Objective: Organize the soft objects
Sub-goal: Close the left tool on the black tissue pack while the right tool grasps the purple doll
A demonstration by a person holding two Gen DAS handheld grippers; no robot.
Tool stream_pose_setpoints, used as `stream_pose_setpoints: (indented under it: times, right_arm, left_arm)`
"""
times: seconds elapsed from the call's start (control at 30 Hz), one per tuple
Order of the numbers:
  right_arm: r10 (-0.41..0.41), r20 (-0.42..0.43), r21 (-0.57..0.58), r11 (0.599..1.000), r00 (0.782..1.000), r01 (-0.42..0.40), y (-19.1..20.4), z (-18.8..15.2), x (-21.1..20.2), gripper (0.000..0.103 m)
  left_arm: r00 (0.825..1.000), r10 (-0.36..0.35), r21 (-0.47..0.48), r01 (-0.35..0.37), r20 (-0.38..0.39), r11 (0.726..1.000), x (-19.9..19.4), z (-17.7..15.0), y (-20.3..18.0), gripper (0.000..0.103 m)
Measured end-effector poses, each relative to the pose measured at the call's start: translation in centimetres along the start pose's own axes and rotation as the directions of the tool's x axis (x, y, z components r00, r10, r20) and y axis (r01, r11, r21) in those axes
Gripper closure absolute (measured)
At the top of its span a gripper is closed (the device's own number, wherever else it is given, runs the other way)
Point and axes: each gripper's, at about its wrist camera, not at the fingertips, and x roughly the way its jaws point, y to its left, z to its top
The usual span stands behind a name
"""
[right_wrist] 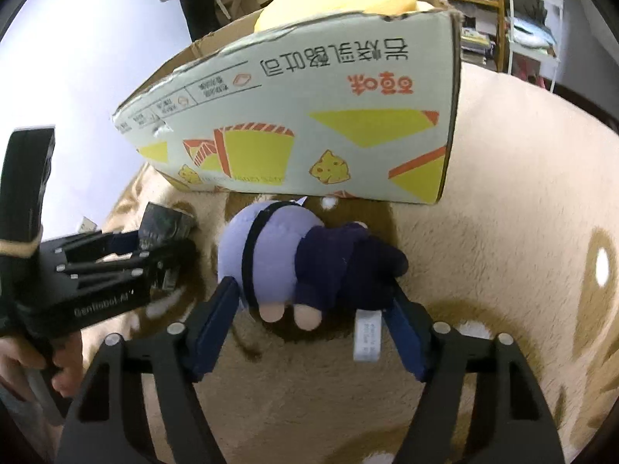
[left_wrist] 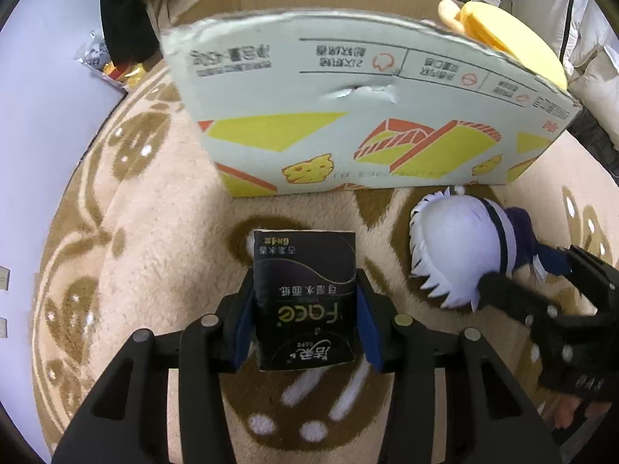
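A black pack of face tissues (left_wrist: 305,294) stands on the beige rug (left_wrist: 162,232), and my left gripper (left_wrist: 305,274) is shut on its two sides with the blue pads (left_wrist: 241,324). To its right lies a plush doll (left_wrist: 456,247) with white hair and dark clothes. In the right wrist view my right gripper (right_wrist: 312,284) is shut on the doll (right_wrist: 271,255), one pad at the head, the other at the dark legs. The left gripper (right_wrist: 170,239) with the tissue pack (right_wrist: 166,224) shows at the left there.
A printed cardboard box (left_wrist: 348,89) stands open-topped just beyond both objects, with a yellow cushion (left_wrist: 514,38) sticking out at its right end. The patterned rug (right_wrist: 503,212) spreads to all sides. Bags and shelves of clutter (right_wrist: 522,38) lie behind the box.
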Motion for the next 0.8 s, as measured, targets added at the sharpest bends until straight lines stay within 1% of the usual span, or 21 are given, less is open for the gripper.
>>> stream_pose_setpoints:
  times: [0.1,0.23,0.27,0.37,0.47,0.53,0.6,0.67,0.73,0.8]
  right_arm:
    - [0.01,-0.001,0.012,1.0,1.0,-0.01,0.0,-0.1,-0.4,0.033]
    - [0.012,-0.003,0.018,1.0,1.0,-0.012,-0.3,-0.1,-1.0,0.034]
    - [0.009,-0.008,0.02,1.0,1.0,-0.009,-0.3,-0.2,-1.0,0.033]
    - [0.007,-0.011,0.032,0.999,1.0,-0.006,-0.5,-0.2,-1.4,0.029]
    - [-0.006,-0.005,0.024,1.0,1.0,0.006,-0.2,0.3,-1.4,0.027]
    - [-0.016,-0.002,0.016,1.0,1.0,0.016,-0.1,0.3,-1.2,0.024]
    - [-0.027,0.002,0.013,1.0,1.0,0.027,0.0,0.6,-1.0,0.016]
    - [-0.033,0.015,0.016,0.999,0.999,0.033,-0.1,1.0,-0.9,0.011]
    - [-0.029,0.021,0.022,0.999,0.999,0.029,-0.3,1.5,-0.7,0.006]
    - [-0.003,0.012,0.042,0.999,1.0,0.003,-0.6,1.9,0.0,0.003]
  left_arm:
    - [1.0,0.013,-0.004,-0.013,0.021,1.0,-0.9,-0.3,-0.2,0.059]
    - [0.999,0.018,-0.024,-0.017,0.048,1.0,-2.7,-0.6,-0.3,0.059]
    - [0.998,0.022,-0.026,-0.02,0.054,0.999,-2.9,-1.8,0.0,0.059]
    - [0.998,0.024,-0.034,-0.022,0.063,0.999,-4.0,-2.7,0.1,0.059]
    - [0.997,0.031,-0.028,-0.029,0.074,0.999,-4.8,-3.6,0.0,0.059]
    - [0.996,0.034,-0.022,-0.032,0.078,0.999,-4.8,-4.0,0.2,0.059]
    - [0.996,0.04,-0.021,-0.039,0.08,0.999,-4.8,-4.2,0.5,0.059]
    - [0.996,0.04,-0.029,-0.037,0.082,0.999,-4.8,-4.5,0.5,0.059]
    - [0.996,0.034,-0.042,-0.031,0.083,0.999,-4.8,-4.7,0.7,0.059]
    - [0.996,0.033,-0.048,-0.029,0.082,0.998,-4.4,-4.6,1.1,0.059]
